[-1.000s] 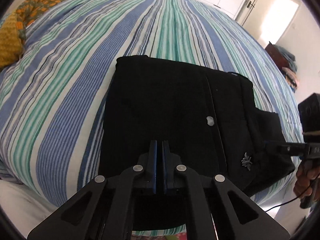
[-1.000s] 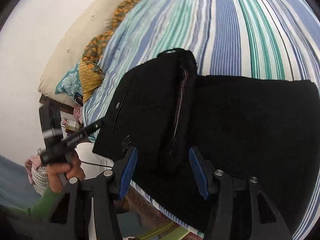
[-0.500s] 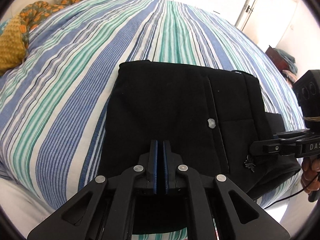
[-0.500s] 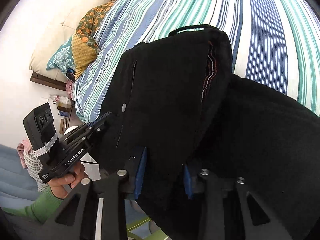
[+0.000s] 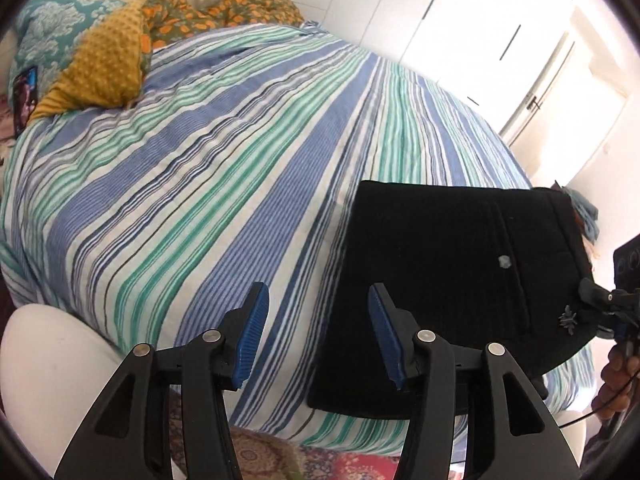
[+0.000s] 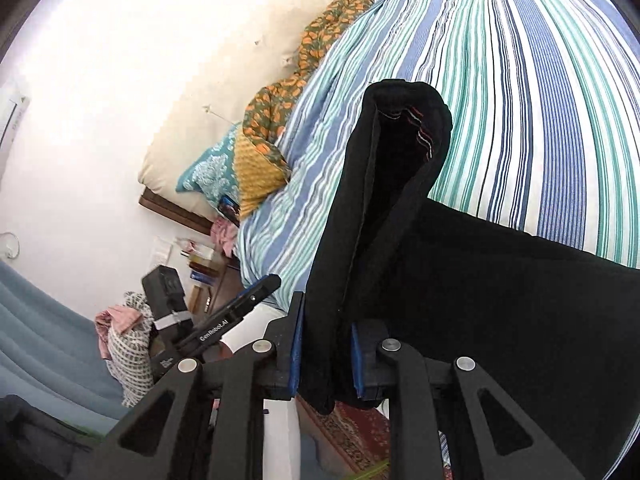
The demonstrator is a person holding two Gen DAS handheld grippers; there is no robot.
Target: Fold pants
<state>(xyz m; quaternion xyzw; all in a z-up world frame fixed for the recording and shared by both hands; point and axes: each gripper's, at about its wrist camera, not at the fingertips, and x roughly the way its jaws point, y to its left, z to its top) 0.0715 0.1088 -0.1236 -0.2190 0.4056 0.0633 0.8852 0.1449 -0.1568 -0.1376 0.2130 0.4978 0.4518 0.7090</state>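
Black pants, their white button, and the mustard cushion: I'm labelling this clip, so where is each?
black pants [image 5: 432, 264], left wrist view, flat folded panel
white button [image 5: 504, 261], left wrist view, button centre
mustard cushion [image 5: 100, 68], left wrist view, nubbly face

Left claw [image 5: 318, 334] now spread and off the pants [image 5: 448, 280], right claw [image 6: 326, 354] clamped, lifting their edge

This is a home bedroom: a bed under a blue, green and white striped cotton cover [image 5: 224, 184], a mustard knobbly cushion [image 5: 100, 68], a teal patterned pillow [image 6: 208, 172], tall white wardrobe doors [image 5: 460, 20] and a patterned red rug [image 6: 352, 428].
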